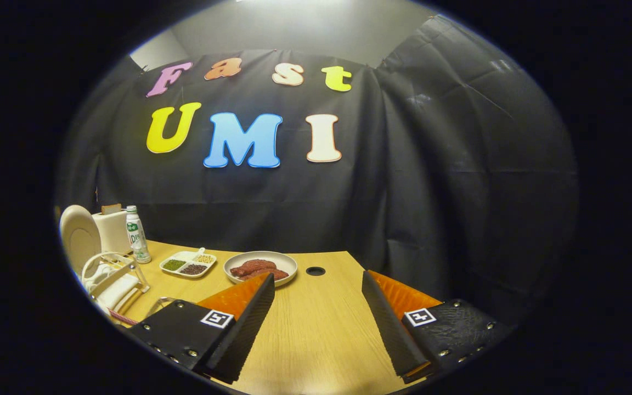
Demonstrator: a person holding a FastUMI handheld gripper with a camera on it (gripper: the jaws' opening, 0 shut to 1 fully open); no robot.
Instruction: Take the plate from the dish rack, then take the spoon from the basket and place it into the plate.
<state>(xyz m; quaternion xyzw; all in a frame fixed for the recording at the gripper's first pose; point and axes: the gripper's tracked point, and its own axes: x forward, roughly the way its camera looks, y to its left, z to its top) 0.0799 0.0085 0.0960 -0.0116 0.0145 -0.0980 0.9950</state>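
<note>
Gripper [319,285] released, fingers spread wide over bare tabletop [316,329], nothing between them. Plate [77,236] standing upright in the rack [116,277], far off to the left of the left finger, well apart from it. Basket and spoon not clearly made out; a thin wire edge just beside the left finger, below the rack, possibly the basket, too small to tell. Beyond the fingertips: a bowl [261,267] with reddish food, a divided tray [188,264] of beans, a bottle [137,235] and a white toaster [112,230] behind the rack.

Step in hand, by judgement: the very first one, reaching for the plate, with nothing yet taken. Next move calls for swinging left toward the rack, lining the open fingers up with the plate's upper rim, closing on the rim, then lifting straight up to clear the rack wires. Care needed near the bottle, just beside the rack.
</note>
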